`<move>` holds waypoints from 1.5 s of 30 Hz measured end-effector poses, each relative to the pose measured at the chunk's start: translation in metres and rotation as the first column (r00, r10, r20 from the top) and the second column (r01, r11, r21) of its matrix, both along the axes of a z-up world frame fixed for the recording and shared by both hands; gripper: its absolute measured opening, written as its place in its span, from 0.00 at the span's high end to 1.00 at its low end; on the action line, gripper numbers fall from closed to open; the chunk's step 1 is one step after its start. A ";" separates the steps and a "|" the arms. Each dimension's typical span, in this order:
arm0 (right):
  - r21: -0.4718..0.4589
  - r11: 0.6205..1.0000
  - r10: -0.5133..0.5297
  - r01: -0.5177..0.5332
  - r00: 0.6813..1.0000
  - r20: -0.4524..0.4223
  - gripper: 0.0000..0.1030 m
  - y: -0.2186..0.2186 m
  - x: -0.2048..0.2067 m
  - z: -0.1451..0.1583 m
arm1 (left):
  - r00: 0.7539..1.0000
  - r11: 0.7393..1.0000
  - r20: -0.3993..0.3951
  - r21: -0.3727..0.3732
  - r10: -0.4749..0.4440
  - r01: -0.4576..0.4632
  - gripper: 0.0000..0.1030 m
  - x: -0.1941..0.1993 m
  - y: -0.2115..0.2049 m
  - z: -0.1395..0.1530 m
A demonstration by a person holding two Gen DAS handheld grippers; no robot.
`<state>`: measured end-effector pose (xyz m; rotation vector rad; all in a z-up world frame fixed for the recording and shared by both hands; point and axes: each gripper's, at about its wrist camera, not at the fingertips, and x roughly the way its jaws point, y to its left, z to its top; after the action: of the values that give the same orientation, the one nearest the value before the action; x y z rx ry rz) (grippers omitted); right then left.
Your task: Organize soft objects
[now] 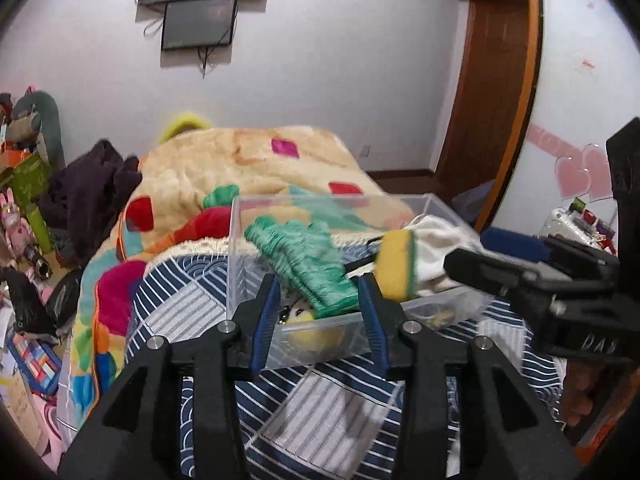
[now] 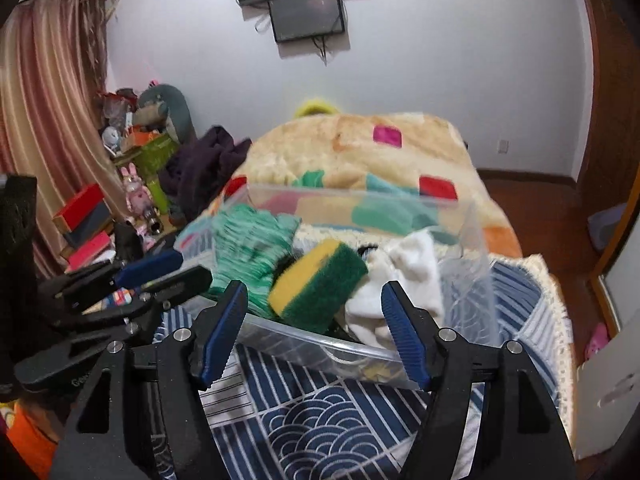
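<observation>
A clear plastic box (image 1: 240, 256) (image 2: 472, 280) stands on the bed. In it lie a green knitted glove (image 1: 308, 264) (image 2: 248, 248), a yellow and green sponge (image 1: 398, 264) (image 2: 316, 280), a white cloth (image 1: 436, 248) (image 2: 404, 280) and a yellow soft toy (image 1: 312, 328) low down. My left gripper (image 1: 320, 312) is open and empty just before the box's near wall, the glove between its blue pads. My right gripper (image 2: 316, 332) is open and empty at the near wall, in front of the sponge. It also shows in the left wrist view (image 1: 500, 256).
The box sits on a navy and white patterned sheet (image 2: 340, 420). A colourful fleece blanket (image 1: 248, 168) and dark clothes (image 1: 88, 196) lie behind it. Toys and boxes crowd the floor at left (image 2: 132, 184). A wooden door frame (image 1: 492, 92) stands at right.
</observation>
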<state>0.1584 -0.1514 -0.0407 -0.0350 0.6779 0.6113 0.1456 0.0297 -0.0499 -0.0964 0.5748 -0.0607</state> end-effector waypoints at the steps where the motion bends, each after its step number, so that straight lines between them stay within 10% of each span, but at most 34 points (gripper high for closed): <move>1: 0.007 1.000 -0.002 0.002 1.000 0.023 0.36 -0.003 -0.005 0.007 | 1.000 1.000 0.018 0.003 -0.006 0.006 0.61 -0.006 -0.002 0.005; 17: 0.089 0.996 -0.052 0.027 0.954 0.297 0.22 -0.036 -0.074 0.077 | 0.947 0.998 0.315 0.011 -0.060 0.060 0.35 -0.096 -0.026 0.092; 31: 0.151 0.987 -0.108 0.054 0.920 0.377 0.00 -0.047 -0.097 0.088 | 0.913 1.000 0.406 0.021 -0.028 0.021 0.04 -0.124 -0.031 0.103; 45: 0.159 0.985 -0.122 0.063 0.910 0.397 0.00 -0.053 -0.106 0.086 | 0.915 0.999 0.404 0.032 -0.009 -0.005 0.00 -0.124 -0.029 0.100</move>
<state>0.0524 -0.2040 0.0455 0.0045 0.2291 0.5371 0.0219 0.0006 0.0499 -0.0487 0.1602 -0.0712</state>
